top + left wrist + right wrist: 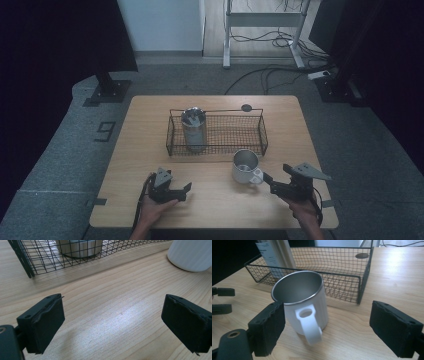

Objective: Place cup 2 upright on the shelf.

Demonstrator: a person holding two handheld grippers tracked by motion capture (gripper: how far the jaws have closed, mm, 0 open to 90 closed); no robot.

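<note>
Just in front of the wire basket point(260, 131), on the counter point(130, 150), stands the white mug point(245, 166) — upright, steel-lined inside, its handle turned toward your right gripper point(272, 182). In the right gripper view the mug point(305, 307) sits between your jaws, which are spread wide apart; the handle point(309, 323) points back at you, and neither pad presses on it, so you grip nothing. The wire basket point(362, 277) lies just behind the mug, with a metal canister point(193, 129) standing in its left end. Your left gripper point(186, 190) rests low over the bare counter, well apart from the mug — its jaws also released and holding nothing, with wood grain point(112, 315) between them.
</note>
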